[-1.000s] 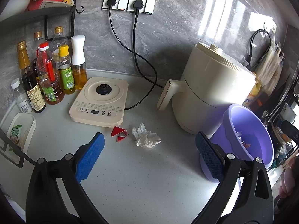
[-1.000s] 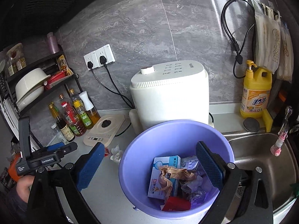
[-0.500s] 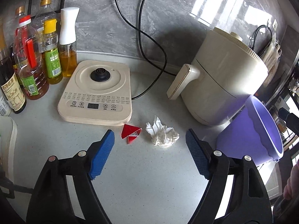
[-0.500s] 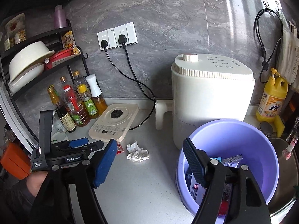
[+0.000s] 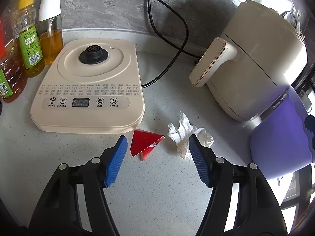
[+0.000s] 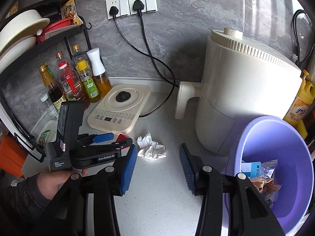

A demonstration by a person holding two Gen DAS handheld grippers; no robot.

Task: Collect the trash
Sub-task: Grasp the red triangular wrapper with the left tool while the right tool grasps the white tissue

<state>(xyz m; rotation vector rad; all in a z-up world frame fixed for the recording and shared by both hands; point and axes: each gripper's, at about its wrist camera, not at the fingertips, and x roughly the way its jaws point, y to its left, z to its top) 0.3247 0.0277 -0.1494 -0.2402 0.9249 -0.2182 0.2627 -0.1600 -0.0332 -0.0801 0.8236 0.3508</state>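
Trash is partly collected: purple bin (image 6: 275, 157) is already holding several wrappers, but 2 pieces are sitting on the counter (image 5: 157, 196), a red folded scrap (image 5: 144, 143) and a crumpled tissue (image 5: 187, 135). We're hovering the left gripper (image 5: 156, 157), spread wide, over them. Right gripper (image 6: 157, 167) is hanging empty, fingers apart. Cooker base (image 5: 88, 86) is crowding the scrap's far edge; near side is giving us room.

My pads (image 5: 116, 162) are ribbed blue on black arms. The folded wrapper (image 5: 144, 142) is red, the crumpled tissue (image 5: 187, 135) white, the bucket (image 6: 291, 137) lilac, the cooker base (image 5: 88, 86) cream, the countertop (image 5: 157, 196) speckled grey.
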